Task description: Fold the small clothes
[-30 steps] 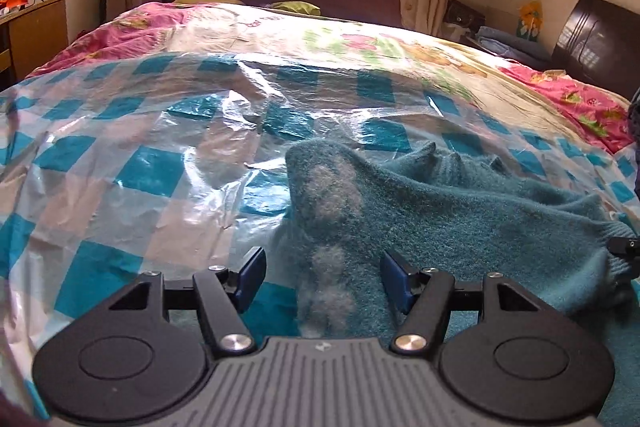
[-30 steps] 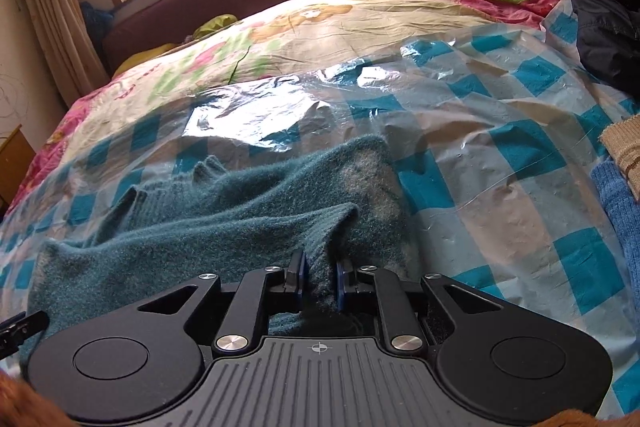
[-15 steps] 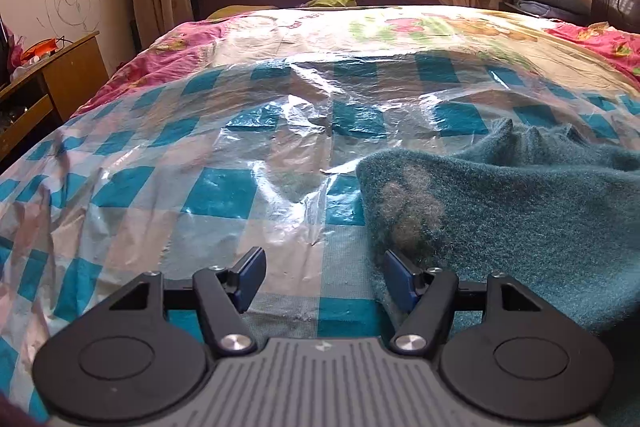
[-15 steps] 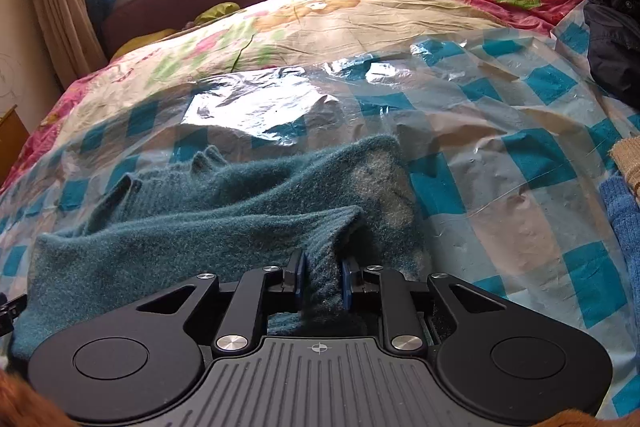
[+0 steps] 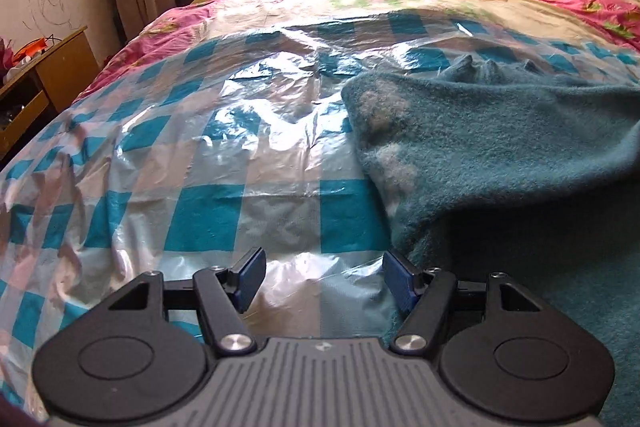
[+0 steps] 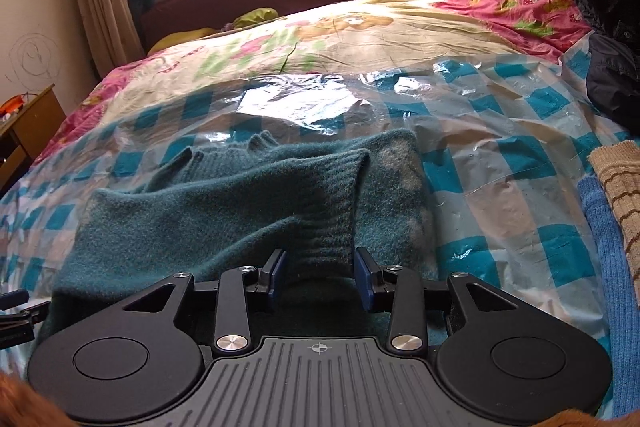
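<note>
A small teal knitted sweater [image 6: 224,203] lies folded over on the blue-checked plastic sheet [image 6: 500,155] on the bed. In the left wrist view the sweater [image 5: 500,155] fills the right side. My left gripper [image 5: 324,277] is open and empty over the bare sheet [image 5: 200,155], just left of the sweater's edge. My right gripper [image 6: 320,273] is open, its jaws standing on either side of the sweater's ribbed cuff [image 6: 336,211] without pinching it.
A blue knit [image 6: 612,287] and a beige striped knit [image 6: 620,187] lie at the right edge. Dark clothing [image 6: 612,59] is piled at the far right. A wooden desk [image 5: 44,75] stands left of the bed. The left gripper's tip [image 6: 16,307] shows at the right wrist view's left edge.
My right gripper has opened and let go of the ribbed cuff. My left gripper has moved left, off the sweater, and stays open.
</note>
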The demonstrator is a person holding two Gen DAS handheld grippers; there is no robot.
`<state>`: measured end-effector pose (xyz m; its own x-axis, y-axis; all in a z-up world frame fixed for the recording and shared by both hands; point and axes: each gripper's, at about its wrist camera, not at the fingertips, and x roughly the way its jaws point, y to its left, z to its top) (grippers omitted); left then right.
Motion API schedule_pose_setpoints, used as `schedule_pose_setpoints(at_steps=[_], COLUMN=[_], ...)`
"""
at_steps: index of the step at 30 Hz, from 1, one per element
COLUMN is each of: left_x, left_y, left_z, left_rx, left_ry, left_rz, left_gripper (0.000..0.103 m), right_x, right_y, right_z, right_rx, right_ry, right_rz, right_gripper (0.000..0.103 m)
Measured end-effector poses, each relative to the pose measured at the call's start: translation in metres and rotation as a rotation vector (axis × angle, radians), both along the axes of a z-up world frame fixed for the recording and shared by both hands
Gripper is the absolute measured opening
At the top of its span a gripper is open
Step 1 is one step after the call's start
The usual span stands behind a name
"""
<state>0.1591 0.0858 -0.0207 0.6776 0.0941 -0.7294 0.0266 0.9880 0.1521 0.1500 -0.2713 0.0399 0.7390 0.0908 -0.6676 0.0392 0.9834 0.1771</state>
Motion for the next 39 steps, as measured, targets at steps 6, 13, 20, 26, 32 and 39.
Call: schedule_pose_setpoints(at_steps=[6, 13, 20, 26, 32, 39], left_x=[-0.020, -0.020, -0.007, -0.004, -0.002, -0.014], left_y=[0.010, -0.015, -0.025, -0.018, 0.003, -0.027], left_z=[0.009, 0.020, 0.009, -0.003, -0.008, 0.004], left_rx=[-0.052, -0.069, -0.049, 0.009, -0.176, -0.043], left_ry=[-0.032, -0.133, -0.110, -0.125, -0.069, -0.133], left_rz=[0.011, -0.078, -0.106, -0.025, 0.109, 0.011], left_gripper=[0.068, 0.068, 0.068, 0.080, 0.079, 0.078], right_x=[-0.019, -0.010, 0.007, 0.022, 0.029, 0.032], right_y=[-0.017, -0.024, -0.018, -0.013, -0.013, -0.008], right_z=[-0.001, -0.014, -0.015, -0.023, -0.035, -0.023], right_rx=[0.036, 0.104, 0.096, 0.090, 0.089, 0.082], right_ry=[0.002, 0.011, -0.013, 0.019, 0.054, 0.020], right_rz=[-0.043, -0.070, -0.060, -0.063, -0.071, -0.051], right_gripper=[0.037, 0.037, 0.037, 0.037, 0.041, 0.041])
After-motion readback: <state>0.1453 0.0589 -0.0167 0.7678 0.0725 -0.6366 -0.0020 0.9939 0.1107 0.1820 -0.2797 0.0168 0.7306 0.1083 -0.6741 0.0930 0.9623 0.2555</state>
